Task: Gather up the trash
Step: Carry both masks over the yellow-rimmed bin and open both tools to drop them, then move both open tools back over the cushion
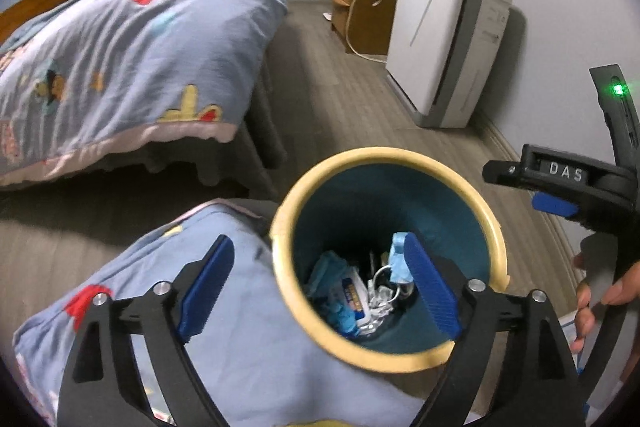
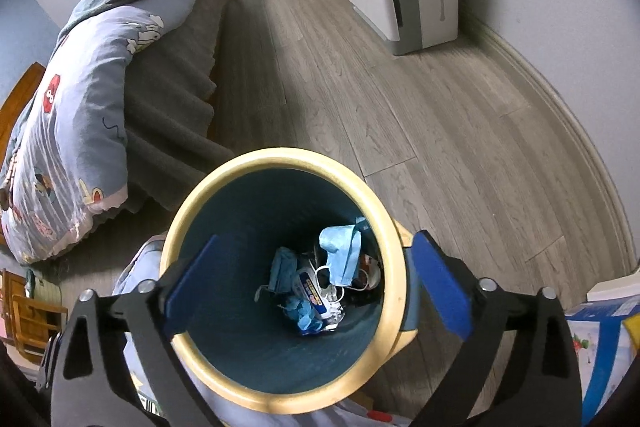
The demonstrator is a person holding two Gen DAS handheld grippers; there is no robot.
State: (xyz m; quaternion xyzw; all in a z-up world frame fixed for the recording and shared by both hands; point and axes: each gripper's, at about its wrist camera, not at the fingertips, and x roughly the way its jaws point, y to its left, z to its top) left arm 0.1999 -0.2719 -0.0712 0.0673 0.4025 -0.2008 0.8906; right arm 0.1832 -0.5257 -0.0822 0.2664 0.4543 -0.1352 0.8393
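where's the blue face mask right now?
Inside the trash bin, on top of the pile toward its right wall in the right wrist view: face mask, beside a white packet.

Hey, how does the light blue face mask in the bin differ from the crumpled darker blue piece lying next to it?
The face mask is pale blue and sits highest, leaning against the bin wall; the darker blue piece is teal and lies lower, towards the other side. The mask is mostly spread out, with a white ear loop showing; the darker piece is bunched up. Both lie inside the yellow-rimmed bin.
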